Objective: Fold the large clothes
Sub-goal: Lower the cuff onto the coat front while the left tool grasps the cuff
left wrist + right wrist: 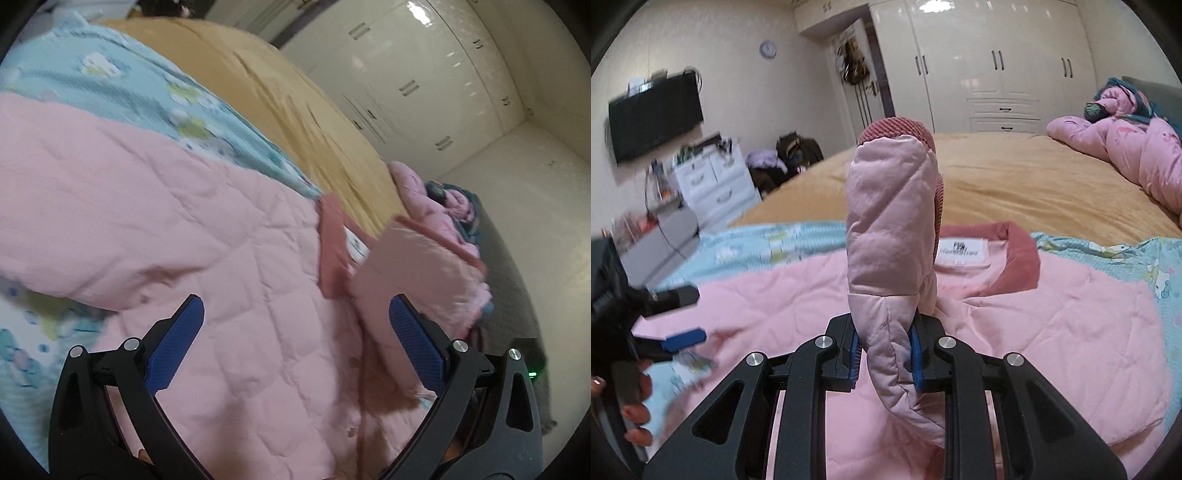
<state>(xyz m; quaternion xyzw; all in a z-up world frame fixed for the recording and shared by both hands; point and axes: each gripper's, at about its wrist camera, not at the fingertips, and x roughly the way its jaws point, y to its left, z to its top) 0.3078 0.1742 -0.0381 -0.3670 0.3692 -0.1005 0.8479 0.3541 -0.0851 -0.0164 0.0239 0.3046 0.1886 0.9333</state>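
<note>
My right tool (pixel 884 354) is clamped on a sleeve (pixel 892 229) of the pink quilted jacket (pixel 1052 314), its ribbed dusty-rose cuff (pixel 897 127) standing upright in front of the lens. The jacket's body lies spread flat on a light blue printed blanket (pixel 1108 251) across the bed (pixel 1015 173), collar (pixel 1019 254) and white label (pixel 962 251) facing the far wardrobe (pixel 997 66). My left tool (pixel 295 332) hangs over the jacket with its blue pads (pixel 177 343) spread wide and nothing between them; in the right wrist view it shows at the left edge, blurred, in a hand (pixel 633 398) with painted nails. A second pink padded garment (pixel 1126 147) lies bunched near the head of the bed, well apart from the jacket.
</note>
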